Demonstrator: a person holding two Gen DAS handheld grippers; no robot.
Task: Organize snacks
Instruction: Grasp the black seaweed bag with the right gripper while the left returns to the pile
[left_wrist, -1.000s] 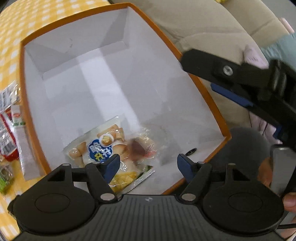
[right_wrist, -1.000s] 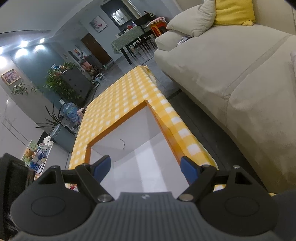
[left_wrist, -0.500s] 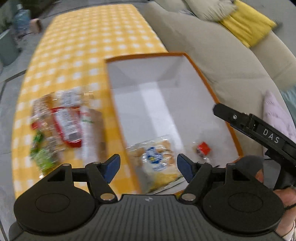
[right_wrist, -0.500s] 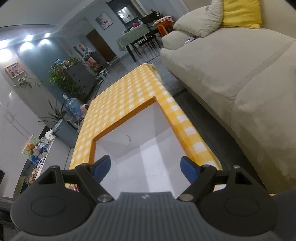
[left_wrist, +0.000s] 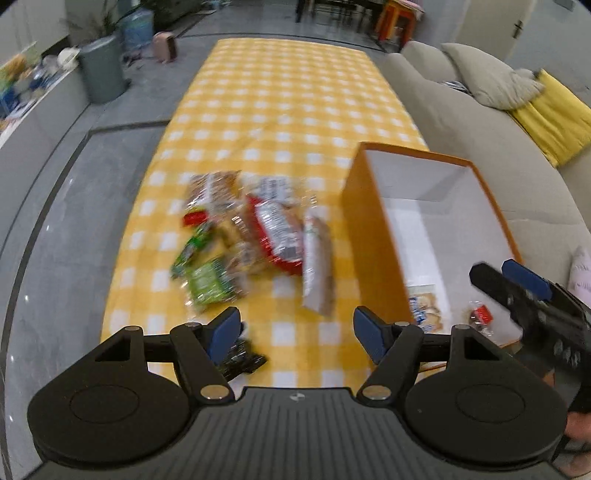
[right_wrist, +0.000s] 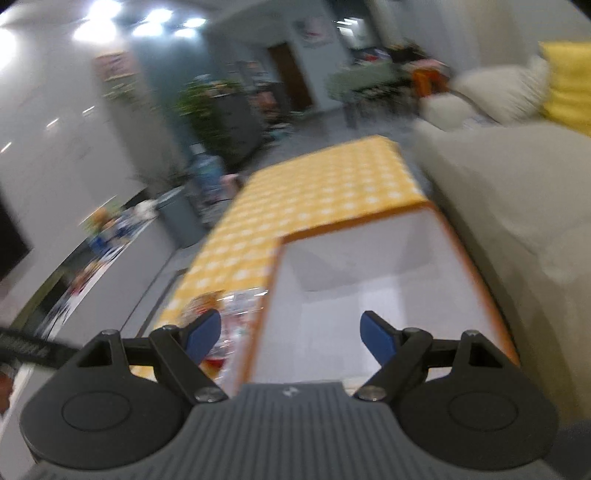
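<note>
An orange box with a white inside (left_wrist: 373, 236) stands on the yellow checked tablecloth (left_wrist: 280, 110). Inside it lie a biscuit packet (left_wrist: 426, 308) and a small red-wrapped sweet (left_wrist: 480, 315). To the left of the box a heap of snack packets (left_wrist: 255, 236) lies on the cloth, red, green and clear ones. A dark packet (left_wrist: 243, 360) lies just under my left fingers. My left gripper (left_wrist: 295, 332) is open and empty above the cloth, beside the box. My right gripper (right_wrist: 291, 338) is open and empty over the box (right_wrist: 369, 295); it also shows at the right edge of the left wrist view (left_wrist: 524, 284).
A beige sofa (left_wrist: 498, 122) with a grey pillow and a yellow cushion (left_wrist: 557, 118) runs along the right of the table. Grey floor lies to the left, with a bin (left_wrist: 101, 70) and plants further off. A hand (left_wrist: 576, 432) holds the right gripper's handle.
My left gripper has swung out of the box to the left and up, so the snack heap now lies ahead. My right gripper has rolled and shifted, with the box's left wall now between its fingers.
</note>
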